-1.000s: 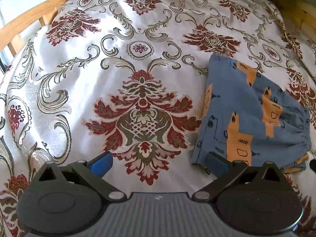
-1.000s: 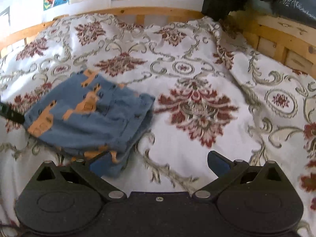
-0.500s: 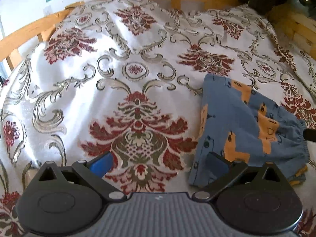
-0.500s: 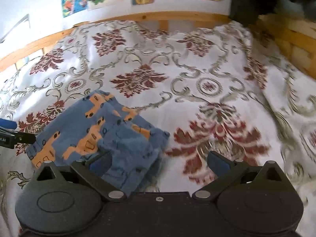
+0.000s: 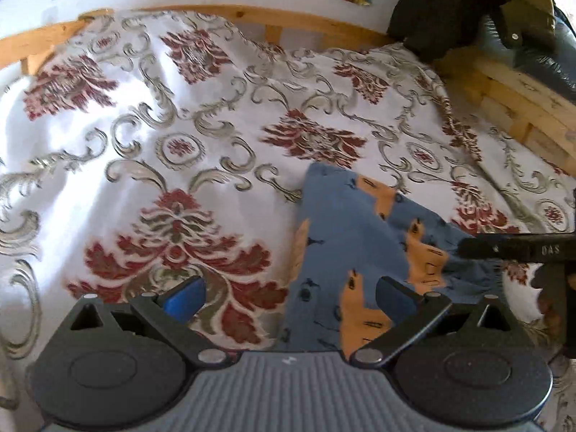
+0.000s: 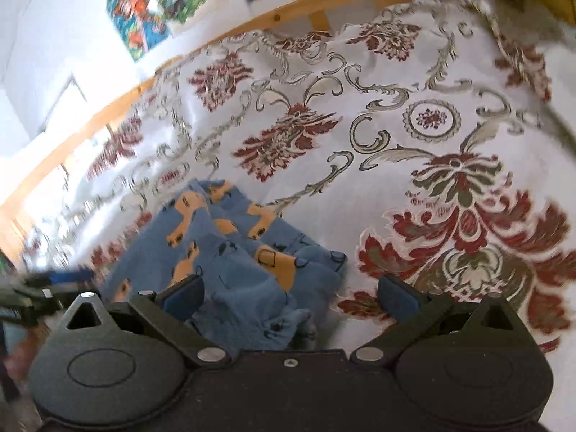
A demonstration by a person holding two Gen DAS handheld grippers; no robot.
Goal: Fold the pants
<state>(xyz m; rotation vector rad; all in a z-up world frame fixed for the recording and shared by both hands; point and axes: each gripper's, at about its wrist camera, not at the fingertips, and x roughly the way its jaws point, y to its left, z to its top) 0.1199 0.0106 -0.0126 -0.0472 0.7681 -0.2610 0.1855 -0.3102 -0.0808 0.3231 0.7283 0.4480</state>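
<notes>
We are holding the left gripper [image 5: 288, 297] wide open with nothing between its blue pads, hovering above the near left edge of the blue pants [image 5: 345, 252] printed with orange vehicles. We are holding the right gripper [image 6: 289, 293] equally wide and empty over the bundle's near right end, where the cloth is bunching. The pants are lying as a compact folded packet on the floral bedspread [image 5: 144, 144], toward the near side of the wooden bed frame [image 5: 252, 14]. We are judging the folding as nearly finished: the layers are stacked, though the bunched end is looking untidy. What may be remaining is smoothing that edge.
</notes>
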